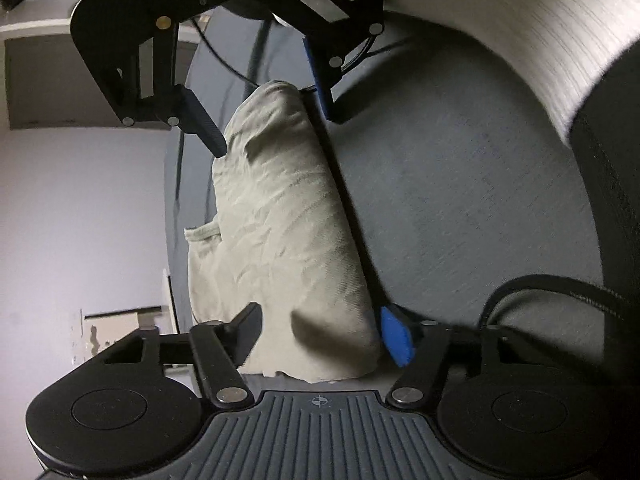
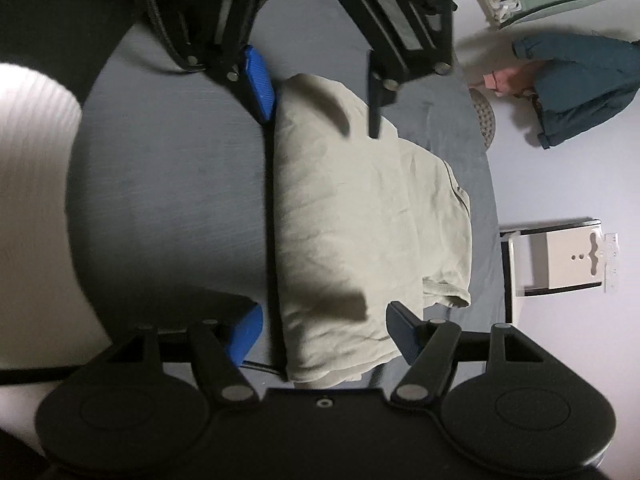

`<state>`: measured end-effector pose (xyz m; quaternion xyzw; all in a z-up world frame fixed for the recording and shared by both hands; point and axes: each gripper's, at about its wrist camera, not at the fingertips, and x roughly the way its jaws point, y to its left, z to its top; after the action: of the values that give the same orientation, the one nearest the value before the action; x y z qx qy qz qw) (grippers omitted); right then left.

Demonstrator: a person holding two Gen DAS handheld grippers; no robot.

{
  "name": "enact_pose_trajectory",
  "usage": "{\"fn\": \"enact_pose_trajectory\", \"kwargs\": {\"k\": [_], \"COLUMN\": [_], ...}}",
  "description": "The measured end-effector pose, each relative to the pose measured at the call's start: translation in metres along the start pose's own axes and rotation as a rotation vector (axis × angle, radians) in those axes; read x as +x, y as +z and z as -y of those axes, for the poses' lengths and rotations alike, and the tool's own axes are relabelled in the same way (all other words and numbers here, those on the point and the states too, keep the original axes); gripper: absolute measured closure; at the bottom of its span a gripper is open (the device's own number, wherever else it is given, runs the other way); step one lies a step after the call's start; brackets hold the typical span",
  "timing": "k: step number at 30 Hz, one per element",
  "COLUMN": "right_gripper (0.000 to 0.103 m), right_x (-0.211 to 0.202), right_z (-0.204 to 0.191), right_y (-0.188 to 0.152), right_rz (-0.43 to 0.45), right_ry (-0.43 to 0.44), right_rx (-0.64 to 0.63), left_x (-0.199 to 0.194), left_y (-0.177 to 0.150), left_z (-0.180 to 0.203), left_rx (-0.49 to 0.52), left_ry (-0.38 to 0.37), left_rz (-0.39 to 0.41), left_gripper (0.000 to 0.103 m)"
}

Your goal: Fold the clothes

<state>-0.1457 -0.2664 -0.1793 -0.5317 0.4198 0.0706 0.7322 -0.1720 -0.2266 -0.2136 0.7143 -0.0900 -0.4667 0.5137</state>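
A pale green garment [image 1: 280, 220] lies folded into a long bundle on the dark grey table [image 1: 460, 200]. In the right wrist view the garment [image 2: 360, 220] has a short sleeve [image 2: 444, 292] sticking out on its right side. My left gripper [image 1: 320, 336] is open, its fingers straddling the near end of the bundle. My right gripper [image 1: 264, 104] faces it from the far end, also open around the cloth. From the right wrist view, the right gripper [image 2: 324, 334] spans its end and the left gripper [image 2: 318, 96] spans the opposite end.
A person's white ribbed sleeve [image 2: 32, 160] borders the table [image 2: 180, 180] on one side. Beyond the table edge is pale floor [image 1: 80, 200], with a heap of blue and pink clothes [image 2: 580, 92] and a white box [image 2: 560, 260]. A black cable [image 2: 256, 366] runs by the garment.
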Motion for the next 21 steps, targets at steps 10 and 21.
{"fn": "enact_pose_trajectory", "kwargs": {"k": [10, 21], "right_gripper": [0.035, 0.079], "right_x": [0.006, 0.026], "right_z": [-0.009, -0.014], "right_y": [0.004, -0.003], "right_rz": [0.005, -0.036], "right_ry": [-0.063, -0.221], "right_rx": [-0.045, -0.108], "left_x": [0.008, -0.003], "left_y": [0.002, -0.026], "left_z": [-0.024, -0.068], "left_rx": [-0.259, -0.496], "left_ry": [-0.072, -0.082], "left_rz": [-0.052, -0.036], "left_gripper": [0.075, 0.079]}}
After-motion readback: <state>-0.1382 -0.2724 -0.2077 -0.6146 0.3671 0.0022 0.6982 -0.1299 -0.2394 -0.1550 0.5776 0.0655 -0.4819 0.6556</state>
